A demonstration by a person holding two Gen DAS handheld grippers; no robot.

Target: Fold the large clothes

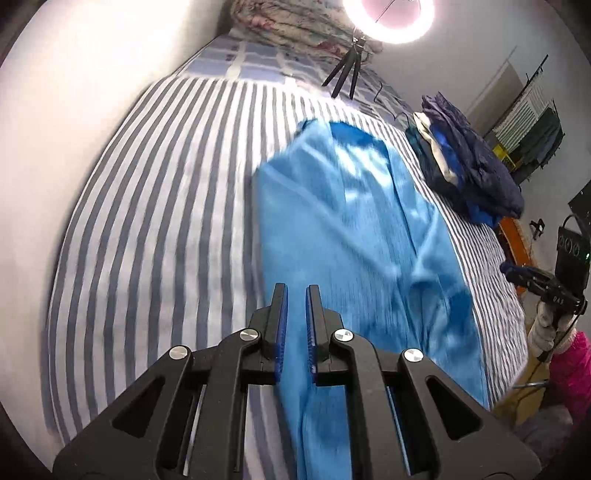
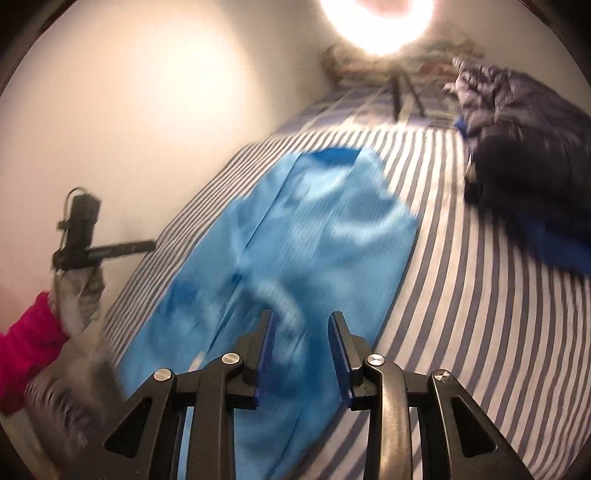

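A large light-blue garment (image 1: 354, 229) lies spread lengthwise on the striped bed sheet (image 1: 166, 206); it also shows in the right wrist view (image 2: 295, 240). My left gripper (image 1: 296, 291) hovers over the garment's near end with its jaws a small gap apart and nothing between them. My right gripper (image 2: 301, 317) hovers over the near part of the garment, open and empty. Each gripper shows in the other's view, the right one (image 1: 543, 288) at the bed's right edge and the left one (image 2: 85, 236) at the bed's left edge.
A pile of dark blue and white clothes (image 1: 465, 162) lies at the bed's far right, also in the right wrist view (image 2: 524, 155). A ring light (image 1: 388, 18) on a small tripod (image 1: 343, 74) stands at the head of the bed by a floral quilt (image 1: 280, 22). A white wall (image 1: 74, 74) runs along the left.
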